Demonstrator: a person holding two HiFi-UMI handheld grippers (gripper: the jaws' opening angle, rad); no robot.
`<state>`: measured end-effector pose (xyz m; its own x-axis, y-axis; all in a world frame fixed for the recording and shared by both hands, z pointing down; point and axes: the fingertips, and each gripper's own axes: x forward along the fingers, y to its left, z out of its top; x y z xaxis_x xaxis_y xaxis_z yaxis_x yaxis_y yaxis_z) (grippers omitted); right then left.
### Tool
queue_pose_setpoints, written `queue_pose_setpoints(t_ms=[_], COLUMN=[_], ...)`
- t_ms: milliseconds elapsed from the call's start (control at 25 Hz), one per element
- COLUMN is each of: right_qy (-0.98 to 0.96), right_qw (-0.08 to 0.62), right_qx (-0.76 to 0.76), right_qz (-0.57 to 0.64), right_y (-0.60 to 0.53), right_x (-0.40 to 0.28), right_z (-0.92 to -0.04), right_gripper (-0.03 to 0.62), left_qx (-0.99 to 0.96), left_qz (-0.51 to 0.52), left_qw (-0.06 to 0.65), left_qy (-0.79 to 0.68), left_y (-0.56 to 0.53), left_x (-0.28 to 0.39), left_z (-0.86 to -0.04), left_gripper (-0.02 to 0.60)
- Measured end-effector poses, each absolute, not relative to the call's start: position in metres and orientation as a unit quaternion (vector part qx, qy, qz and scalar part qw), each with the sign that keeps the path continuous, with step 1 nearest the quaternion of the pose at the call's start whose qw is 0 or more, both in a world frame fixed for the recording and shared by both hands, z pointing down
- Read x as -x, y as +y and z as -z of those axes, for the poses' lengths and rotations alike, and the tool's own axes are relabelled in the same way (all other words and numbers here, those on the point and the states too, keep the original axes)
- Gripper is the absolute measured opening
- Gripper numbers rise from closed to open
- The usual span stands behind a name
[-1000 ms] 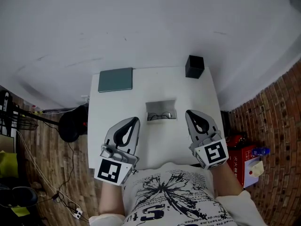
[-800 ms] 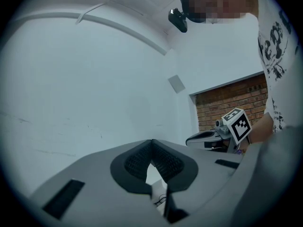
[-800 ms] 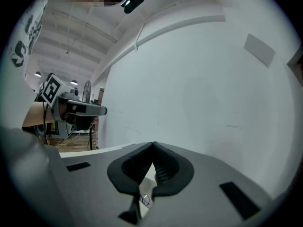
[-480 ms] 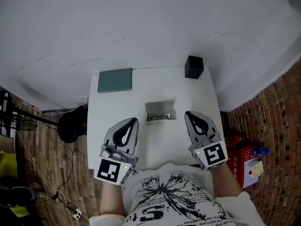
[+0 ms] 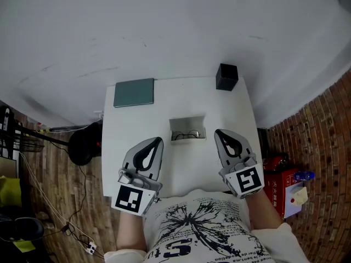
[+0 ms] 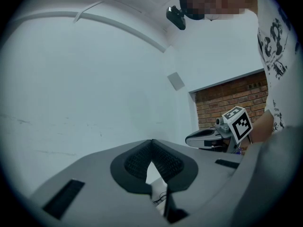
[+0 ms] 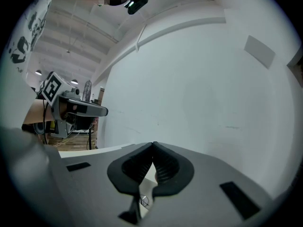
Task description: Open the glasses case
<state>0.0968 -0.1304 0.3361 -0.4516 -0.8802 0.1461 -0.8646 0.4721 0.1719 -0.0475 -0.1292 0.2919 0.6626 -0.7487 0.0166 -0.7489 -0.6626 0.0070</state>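
The glasses case (image 5: 187, 123) stands open in the middle of the white table (image 5: 123, 125), a pale box with dark-framed glasses (image 5: 186, 135) lying inside. My left gripper (image 5: 158, 140) rests on the near left side of the case, a short way from it, jaws shut with nothing between them. On the near right side my right gripper (image 5: 218, 132) is also shut and empty. In the left gripper view the closed tips (image 6: 151, 141) hide most of the table; a bit of the glasses (image 6: 160, 197) shows below them. The right gripper view shows its closed tips (image 7: 153, 144) likewise.
A grey-green notebook (image 5: 134, 92) lies at the table's far left corner. A black box (image 5: 226, 76) stands at the far right corner. A white wall lies beyond the table. A black stool (image 5: 85, 143) and cables sit on the floor at left, a red box (image 5: 282, 185) at right.
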Motion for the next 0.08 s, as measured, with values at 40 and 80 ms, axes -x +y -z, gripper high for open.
queue_pose_setpoints(t_ms=[40,80], right_qy=[-0.851,-0.851], right_qw=[0.108,0.108], right_qx=[-0.513,-0.513], right_qz=[0.036,0.036], right_y=[-0.1307,-0.1309], right_x=[-0.0978,-0.0989], right_z=[-0.3369,-0.3376], right_gripper=[0.011,0.012], left_qx=[-0.912,-0.912], left_qz=[-0.006,-0.006], left_qw=[0.006,0.006], left_qy=[-0.411,-0.411], left_y=[-0.1296,-0.1299], left_x=[0.0464,0.0452], left_z=[-0.2925,-0.2931], left_gripper=[0.014,0.014])
